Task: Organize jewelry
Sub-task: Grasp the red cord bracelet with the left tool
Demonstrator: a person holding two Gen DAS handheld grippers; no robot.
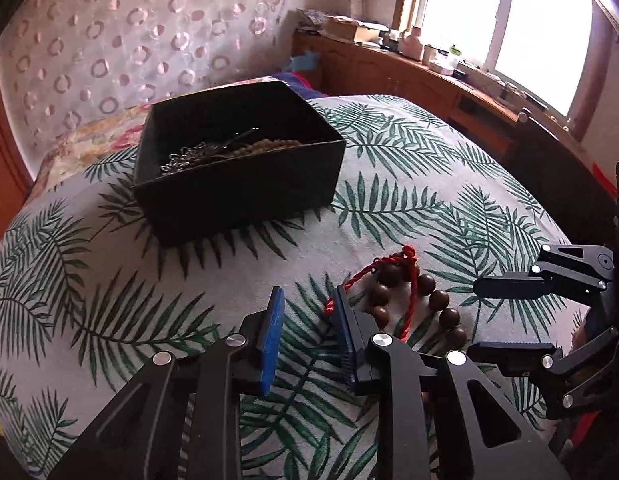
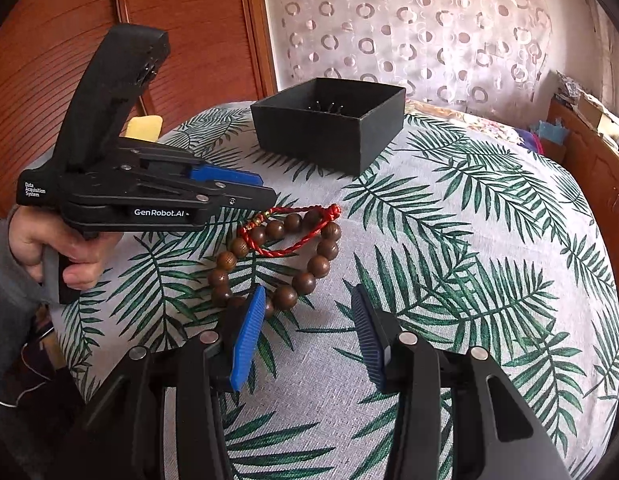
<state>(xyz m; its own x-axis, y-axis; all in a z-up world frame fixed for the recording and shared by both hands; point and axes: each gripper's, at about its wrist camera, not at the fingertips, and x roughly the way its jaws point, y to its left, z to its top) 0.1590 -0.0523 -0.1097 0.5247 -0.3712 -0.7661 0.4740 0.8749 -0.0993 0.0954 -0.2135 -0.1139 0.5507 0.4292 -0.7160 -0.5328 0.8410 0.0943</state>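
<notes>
A brown wooden bead bracelet [image 2: 305, 276] and a red cord bracelet [image 2: 297, 246] lie together on the leaf-print cloth. The beads also show in the left wrist view [image 1: 425, 284], with the red cord [image 1: 407, 300] across them. A black open box [image 1: 237, 160] stands beyond, holding a silver chain [image 1: 185, 158] and tan beads [image 1: 269, 145]; it also shows in the right wrist view [image 2: 329, 124]. My left gripper [image 1: 307, 300] is open and empty, just left of the bracelets. My right gripper [image 2: 309, 300] is open, its left pad at the bead loop's near edge. It also shows in the left wrist view [image 1: 475, 318].
The table [image 2: 469, 240] is round with a fern-print cloth. A wooden wardrobe [image 2: 69, 20] stands to the left, a patterned curtain [image 2: 409, 20] behind, and a cluttered wooden sideboard [image 1: 409, 68] runs under the window. A yellow object [image 2: 143, 126] lies at the table's far-left edge.
</notes>
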